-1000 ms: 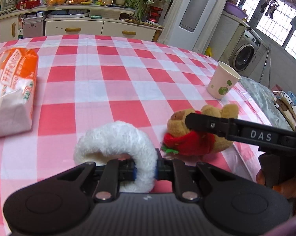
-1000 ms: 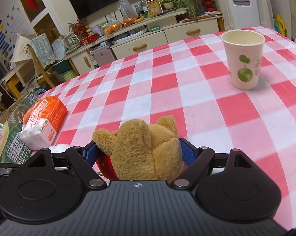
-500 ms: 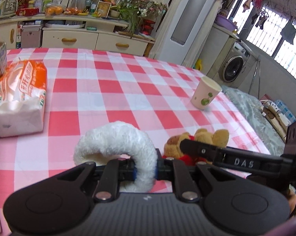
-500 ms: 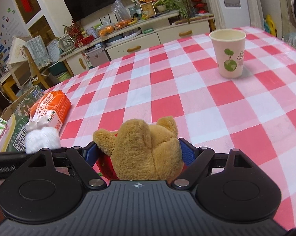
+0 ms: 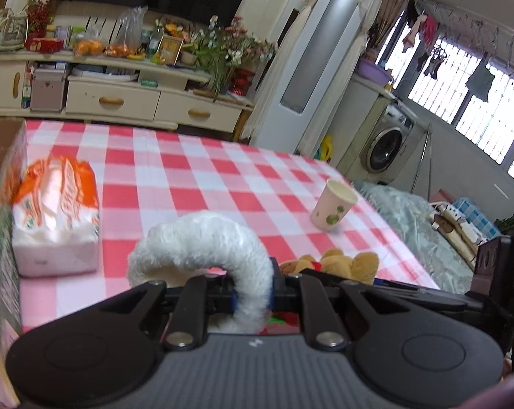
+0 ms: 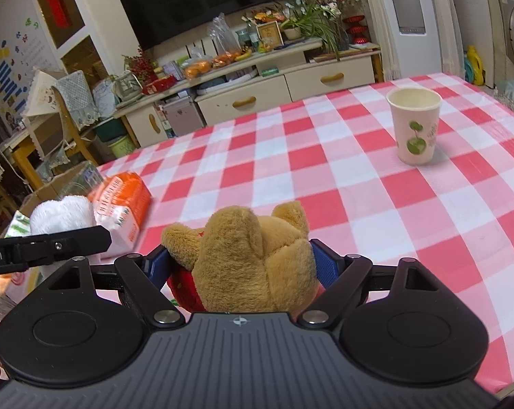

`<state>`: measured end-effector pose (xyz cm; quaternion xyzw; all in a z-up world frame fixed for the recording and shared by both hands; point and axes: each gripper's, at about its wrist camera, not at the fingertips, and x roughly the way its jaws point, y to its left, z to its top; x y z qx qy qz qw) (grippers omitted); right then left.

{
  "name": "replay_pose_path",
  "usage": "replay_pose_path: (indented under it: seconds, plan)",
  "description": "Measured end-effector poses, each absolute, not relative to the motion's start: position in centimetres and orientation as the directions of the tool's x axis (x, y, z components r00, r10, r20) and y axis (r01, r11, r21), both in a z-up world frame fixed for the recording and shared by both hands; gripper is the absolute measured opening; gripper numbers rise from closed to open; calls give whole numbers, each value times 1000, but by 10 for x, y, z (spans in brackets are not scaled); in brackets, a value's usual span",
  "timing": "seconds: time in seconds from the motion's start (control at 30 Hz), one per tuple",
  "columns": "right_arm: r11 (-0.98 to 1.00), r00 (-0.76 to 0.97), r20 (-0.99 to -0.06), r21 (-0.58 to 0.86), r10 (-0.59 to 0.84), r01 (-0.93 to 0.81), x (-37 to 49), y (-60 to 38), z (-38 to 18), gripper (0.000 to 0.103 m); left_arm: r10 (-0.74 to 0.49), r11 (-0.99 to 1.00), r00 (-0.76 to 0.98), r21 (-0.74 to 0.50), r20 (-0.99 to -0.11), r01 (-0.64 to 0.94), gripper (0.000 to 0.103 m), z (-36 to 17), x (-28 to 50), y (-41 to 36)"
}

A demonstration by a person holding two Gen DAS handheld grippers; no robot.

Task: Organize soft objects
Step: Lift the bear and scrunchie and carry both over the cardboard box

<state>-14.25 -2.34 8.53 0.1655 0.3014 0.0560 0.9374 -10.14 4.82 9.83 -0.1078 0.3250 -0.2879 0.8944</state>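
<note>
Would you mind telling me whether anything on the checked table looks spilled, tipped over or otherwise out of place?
Nothing stands out. The paper cup stands upright, the orange tissue pack lies flat, and the white fluffy ring and plush bear are each held in a gripper.

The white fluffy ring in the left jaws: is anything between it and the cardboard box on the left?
Nothing visible blocks it. The white fluffy ring hangs clamped above the tablecloth. The tissue pack lies beside the cardboard box, lower than the ring, so passing above it looks feasible.

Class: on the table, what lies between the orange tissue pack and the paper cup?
Nothing: between tissue pack and paper cup only bare checked cloth shows, in the right wrist view.
</note>
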Motion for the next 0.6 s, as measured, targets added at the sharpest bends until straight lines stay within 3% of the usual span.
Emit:
replay_pose_path:
  seconds: [0.6]
  plan:
    - [931, 841, -451, 333, 298, -151, -105, 40, 129, 102, -481, 871, 767, -332, -424, 362, 12, 138, -92, 115]
